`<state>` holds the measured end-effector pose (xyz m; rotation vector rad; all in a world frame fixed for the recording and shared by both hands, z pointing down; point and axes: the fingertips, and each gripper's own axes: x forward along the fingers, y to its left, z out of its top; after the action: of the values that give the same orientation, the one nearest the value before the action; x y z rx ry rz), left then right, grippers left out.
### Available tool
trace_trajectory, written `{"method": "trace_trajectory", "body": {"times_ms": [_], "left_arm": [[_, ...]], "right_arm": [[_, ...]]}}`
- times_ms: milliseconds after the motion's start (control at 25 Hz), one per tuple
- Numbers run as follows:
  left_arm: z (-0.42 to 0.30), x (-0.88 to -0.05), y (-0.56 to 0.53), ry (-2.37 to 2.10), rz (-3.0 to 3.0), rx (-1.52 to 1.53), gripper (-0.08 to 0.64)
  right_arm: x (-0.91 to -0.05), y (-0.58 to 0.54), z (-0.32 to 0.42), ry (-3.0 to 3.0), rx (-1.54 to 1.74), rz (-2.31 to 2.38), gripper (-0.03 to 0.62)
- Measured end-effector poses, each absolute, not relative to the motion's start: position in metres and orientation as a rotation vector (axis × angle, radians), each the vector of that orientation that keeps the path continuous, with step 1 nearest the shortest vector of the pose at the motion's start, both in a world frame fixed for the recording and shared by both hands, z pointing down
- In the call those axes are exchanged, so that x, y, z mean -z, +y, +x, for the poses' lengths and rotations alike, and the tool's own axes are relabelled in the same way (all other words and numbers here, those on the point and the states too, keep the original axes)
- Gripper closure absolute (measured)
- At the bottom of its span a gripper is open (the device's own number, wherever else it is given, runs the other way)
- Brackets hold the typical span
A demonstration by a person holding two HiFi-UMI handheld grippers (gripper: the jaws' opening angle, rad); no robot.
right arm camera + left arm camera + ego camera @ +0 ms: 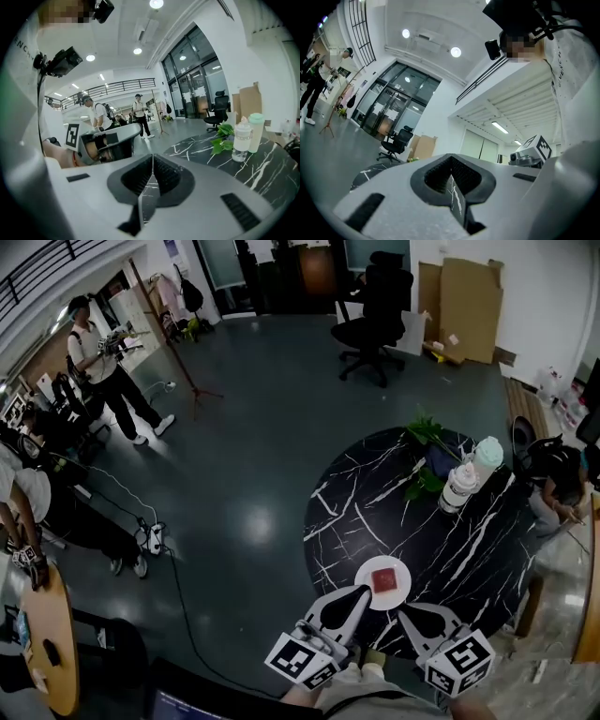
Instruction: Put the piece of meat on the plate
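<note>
**Piece of meat [384, 578] lies on the plate [364, 577]; both tools closed with nothing in them**

From my head view I look steeply down on a round black counter [469, 549] veined with white. The white plate sits at the counter's near edge, the one closest to me. The red, roughly square piece of meat lies flat in the plate's middle, inside the rim.

My left gripper [361, 592] comes in from below, and its tip shows just beside the near-left part of the plate's rim. I cannot tell from here whether it touches the rim. In its own view the left gripper's jaws stand together, leaving only a thin slit, and nothing is caught between them. That view looks out level across the room rather than down at the plate.

My right gripper [406, 614] points at the plate from the near right, and its tip is a little apart from the rim. Its own view shows its jaws together too, pad against pad and empty, with the counter's dark surface beyond them.

Toward the counter's far right edge a white bottle [458, 487] and a pale green tumbler [487, 457] stand upright, close beside each other. Green leaves [427, 432] lie just beside them at the far edge.

Beyond the counter a black office chair [375, 315] stands on the dark floor [253, 427]. Cardboard sheets [469, 306] lean against the wall behind it. A person [103, 371] stands well off to the far left.
</note>
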<state>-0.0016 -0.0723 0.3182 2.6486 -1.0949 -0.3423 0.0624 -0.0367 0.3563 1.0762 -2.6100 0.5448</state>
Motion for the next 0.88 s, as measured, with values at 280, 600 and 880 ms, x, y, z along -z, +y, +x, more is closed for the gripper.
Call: {"method": "trace_trajectory", "body": {"times_ms": [280, 600, 880], "left_arm": [[0.001, -0.309, -0.072, -1.072, 2.683, 0.353, 0.552], [0.001, -0.299, -0.081, -1.080, 2.694, 0.382, 0.552], [0.004, -0.295, -0.091, -1.092, 2.701, 0.396, 0.552]], "right_arm": [[-0.342, -0.036, 0.067, -2.616, -0.475, 1.147, 0.581], [-0.337, -0.040, 0.070, -2.622, -0.420, 1.136, 0.583], [-0.337, -0.045, 0.070, -2.619, -0.387, 1.092, 0.583]]}}
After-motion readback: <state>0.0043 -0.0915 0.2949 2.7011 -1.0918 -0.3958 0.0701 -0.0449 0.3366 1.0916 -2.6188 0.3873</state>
